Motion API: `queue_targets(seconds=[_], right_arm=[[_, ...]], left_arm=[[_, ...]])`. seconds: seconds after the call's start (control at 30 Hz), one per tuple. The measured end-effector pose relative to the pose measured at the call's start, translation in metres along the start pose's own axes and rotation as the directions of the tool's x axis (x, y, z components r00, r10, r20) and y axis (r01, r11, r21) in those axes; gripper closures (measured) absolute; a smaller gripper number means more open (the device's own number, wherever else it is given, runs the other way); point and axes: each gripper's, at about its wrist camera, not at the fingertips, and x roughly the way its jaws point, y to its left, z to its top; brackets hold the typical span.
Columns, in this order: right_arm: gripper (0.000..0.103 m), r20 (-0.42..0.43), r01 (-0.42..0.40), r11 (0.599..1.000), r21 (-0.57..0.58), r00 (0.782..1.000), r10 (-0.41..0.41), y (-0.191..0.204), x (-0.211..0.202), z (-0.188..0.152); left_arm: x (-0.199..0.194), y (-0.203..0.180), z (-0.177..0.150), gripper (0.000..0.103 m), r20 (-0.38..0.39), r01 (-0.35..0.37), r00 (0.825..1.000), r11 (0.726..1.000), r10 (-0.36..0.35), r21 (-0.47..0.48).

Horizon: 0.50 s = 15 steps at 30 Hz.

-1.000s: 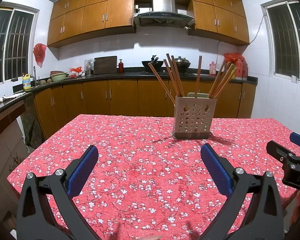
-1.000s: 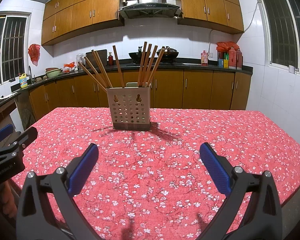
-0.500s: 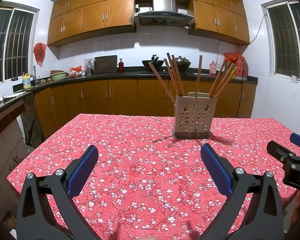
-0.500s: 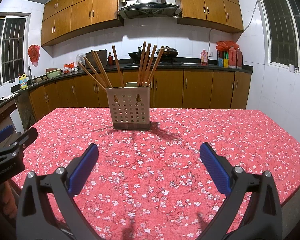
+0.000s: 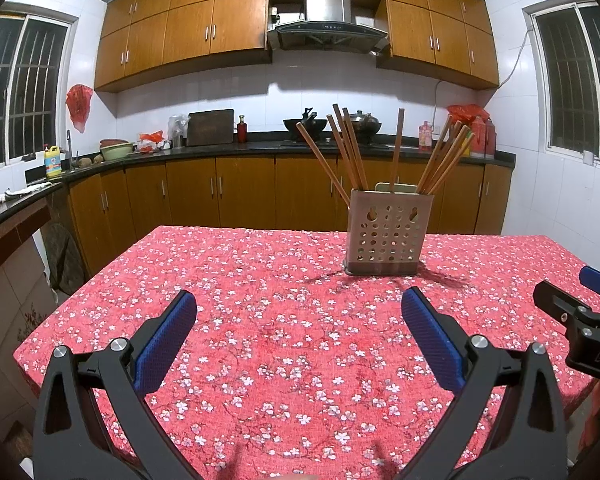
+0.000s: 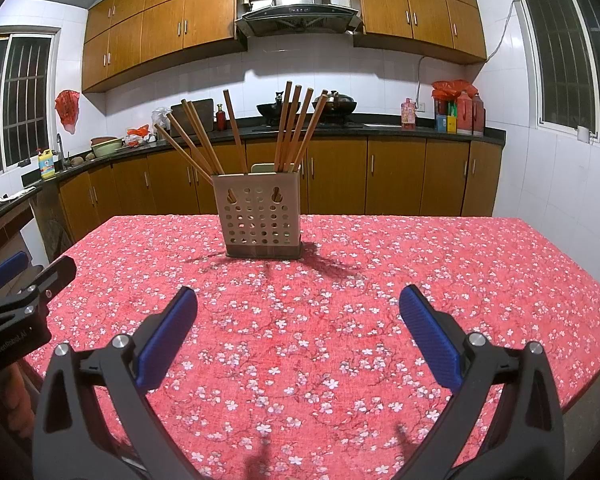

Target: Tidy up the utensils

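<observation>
Wooden chopsticks point(image 5: 354, 150) point(image 6: 290, 128) stand fanned out in a perforated beige holder point(image 5: 389, 232) point(image 6: 260, 216), some leaning left, some right, one near upright. Holder sits upright on the far half of the table, on a red floral tablecloth point(image 5: 284, 320) point(image 6: 340, 320). Rest of the cloth visible is bare.

Left gripper point(image 5: 299, 304) hangs low over the near edge of the table, jaws spread wide, blue pads point(image 5: 164, 340) holding nothing. Holder is ahead of it and off to its right, well apart.

Right gripper point(image 6: 298, 300) same story: jaws wide apart, nothing between the pads point(image 6: 430, 336), low over the near edge. Holder is ahead, slightly left of its centre line, well apart.

Each gripper shows at the edge of the other's view, so they sit side by side.

Behind the table: wood cabinets point(image 5: 220, 196), dark countertop point(image 6: 380, 128) with a wok point(image 5: 304, 124) under a steel range hood point(image 6: 298, 8).
</observation>
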Motion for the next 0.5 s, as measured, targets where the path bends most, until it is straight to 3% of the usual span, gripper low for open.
queue_targets(seconds=[0.5], right_arm=[[0.004, -0.003, -0.001, 1.000, 0.003, 1.000, 0.001, 0.0003, 0.0006, -0.0012]], left_arm=[[0.0012, -0.0022, -0.0054, 0.002, -0.008, 0.000, 1.000, 1.000, 0.000, -0.006]])
